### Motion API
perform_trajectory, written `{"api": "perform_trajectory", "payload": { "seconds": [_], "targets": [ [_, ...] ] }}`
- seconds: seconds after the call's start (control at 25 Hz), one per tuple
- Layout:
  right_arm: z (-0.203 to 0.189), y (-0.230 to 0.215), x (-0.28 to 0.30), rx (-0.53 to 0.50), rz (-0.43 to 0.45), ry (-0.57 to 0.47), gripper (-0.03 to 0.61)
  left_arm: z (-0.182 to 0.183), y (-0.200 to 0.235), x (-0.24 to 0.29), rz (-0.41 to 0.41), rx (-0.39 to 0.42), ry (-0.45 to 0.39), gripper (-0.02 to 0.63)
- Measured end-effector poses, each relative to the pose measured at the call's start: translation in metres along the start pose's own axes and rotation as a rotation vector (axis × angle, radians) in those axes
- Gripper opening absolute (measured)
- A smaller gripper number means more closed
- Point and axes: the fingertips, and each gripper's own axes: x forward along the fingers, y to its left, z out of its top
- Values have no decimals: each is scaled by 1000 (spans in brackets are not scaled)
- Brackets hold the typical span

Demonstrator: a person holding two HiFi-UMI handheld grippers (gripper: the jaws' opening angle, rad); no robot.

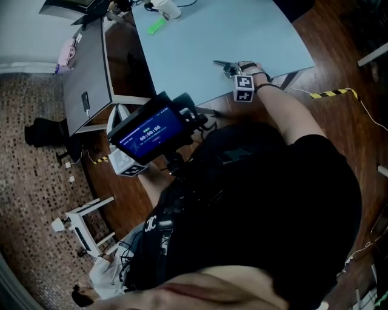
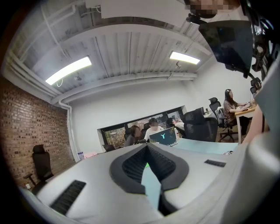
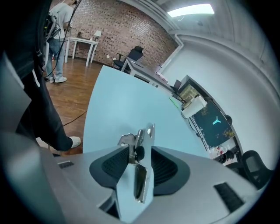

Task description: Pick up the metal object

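The metal object (image 1: 223,64), a shiny hinged hand tool, lies near the front edge of the pale blue table (image 1: 200,42). My right gripper (image 1: 233,69) reaches over that edge to it. In the right gripper view the metal object (image 3: 139,175) lies lengthwise between the dark pads of my right gripper (image 3: 140,148). The left pad is close against it, a strip of table shows at the right pad, and the jaws stand open around it. My left gripper (image 2: 147,146) is held low beside the body and points out into the room, pads together at the tips, empty.
A green item (image 1: 156,25) and a white item (image 1: 167,7) lie at the table's far end. A laptop (image 3: 210,122) stands there too. A grey cabinet (image 1: 85,79) is left of the table, a white stool (image 1: 85,224) on the floor. People sit at far desks (image 2: 153,129).
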Motion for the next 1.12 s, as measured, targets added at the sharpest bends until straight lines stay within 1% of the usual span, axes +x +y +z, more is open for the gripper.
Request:
{"api": "perform_trajectory", "payload": {
  "seconds": [0.24, 0.32, 0.36, 0.4, 0.56, 0.68, 0.76, 0.88, 1.04, 1.12],
  "targets": [
    [7, -6, 7, 64, 1, -4, 126, -5, -1, -4, 9, 7, 13, -7],
    [5, -6, 8, 76, 11, 12, 105, -5, 0, -4, 13, 5, 16, -8],
    [3, -6, 8, 80, 15, 19, 81, -6, 0, -5, 14, 3, 17, -7],
    [2, -5, 8, 84, 17, 23, 71, -9, 2, -5, 15, 0, 18, -8],
    [3, -6, 4, 129, 22, 12, 66, -16, 5, -4, 15, -10, 18, -7],
    [6, -10, -4, 184, 21, -9, 61, -13, 2, -2, 5, -7, 19, -8],
    [8, -15, -13, 249, 7, -32, 61, -8, -3, 1, -8, -8, 16, -7],
    [16, -32, -32, 400, -32, -92, 60, -6, -6, 5, -28, -12, 12, -7],
    [31, -65, -71, 611, -92, -217, 58, 3, -15, 13, -68, -20, -3, -8],
    [39, -85, -97, 692, -133, -293, 58, 8, -19, 18, -94, -32, -11, -7]
  ]
}}
